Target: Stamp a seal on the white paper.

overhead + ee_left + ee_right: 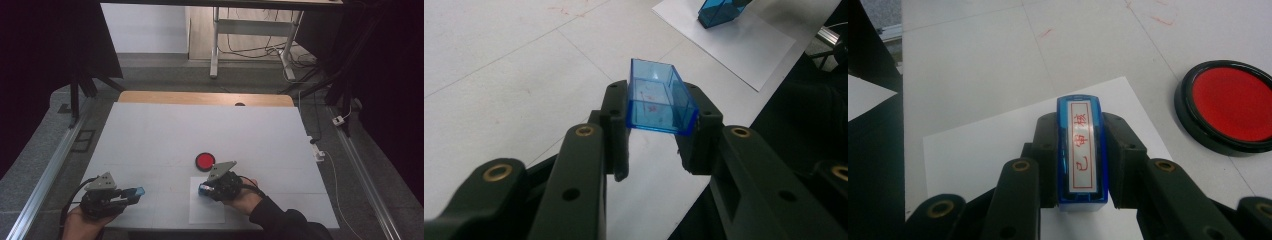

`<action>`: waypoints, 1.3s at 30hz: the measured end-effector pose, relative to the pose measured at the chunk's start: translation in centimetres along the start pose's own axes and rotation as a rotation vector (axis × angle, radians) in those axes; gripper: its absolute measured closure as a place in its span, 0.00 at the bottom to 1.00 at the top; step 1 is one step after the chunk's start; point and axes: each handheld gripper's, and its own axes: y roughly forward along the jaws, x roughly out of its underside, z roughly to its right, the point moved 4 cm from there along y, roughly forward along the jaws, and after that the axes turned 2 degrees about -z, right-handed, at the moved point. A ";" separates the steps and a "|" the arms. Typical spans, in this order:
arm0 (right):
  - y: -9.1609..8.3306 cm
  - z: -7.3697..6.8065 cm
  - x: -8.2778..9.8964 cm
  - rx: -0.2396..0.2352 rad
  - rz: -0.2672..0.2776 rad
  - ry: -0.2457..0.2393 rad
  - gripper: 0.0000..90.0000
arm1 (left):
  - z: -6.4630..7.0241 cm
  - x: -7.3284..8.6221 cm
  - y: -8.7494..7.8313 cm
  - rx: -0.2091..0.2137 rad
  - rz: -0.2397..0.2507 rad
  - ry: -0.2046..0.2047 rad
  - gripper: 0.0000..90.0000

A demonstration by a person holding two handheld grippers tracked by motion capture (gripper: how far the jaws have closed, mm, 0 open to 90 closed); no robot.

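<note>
Jaws of both grippers were clamped on blue plastic parts, one part each.

High view: the left gripper [131, 194] sat at the near left edge of the table [150, 135], held level, with a blue cap [136, 191] at its tip. The right gripper [205, 189] was over a white sheet of paper [206, 212], carrying a blue stamp [204, 189]. A round red ink pad [205, 161] lay just beyond the paper, apart from both grippers. Detail of either blue part could not be made out at this range.

Left gripper view: the cap [659, 97] proved to be a clear, hollow, open-ended shell, pinched across its sides by the left gripper [653, 145] and clear of the table. In my judgement it was parked aside to leave the stamp free for use. The stamp's end [719, 11] showed farther off above the paper [744, 45].

Right gripper view: the stamp [1082, 152], gripped by its long sides in the right gripper [1082, 165], had its labelled top facing the camera, red characters within a red frame; this label was not legible elsewhere. The printing face was hidden beneath. The stamp stood over the paper [978, 145], with the ink pad [1230, 105] lidless and near to one side. Whether the stamp touched the paper could not be determined. The long-side grip appeared chosen to keep the face square for pressing.
</note>
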 end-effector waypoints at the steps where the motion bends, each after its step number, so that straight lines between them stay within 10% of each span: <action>1: 0.0 0.1 0.0 0.003 -0.004 -0.001 0.78 | 0.0 0.0 0.0 0.000 0.000 0.000 0.76; 39: -2.5 1.0 -1.4 -0.020 0.115 0.109 0.78 | 0.0 0.0 0.0 0.003 0.002 -0.001 0.76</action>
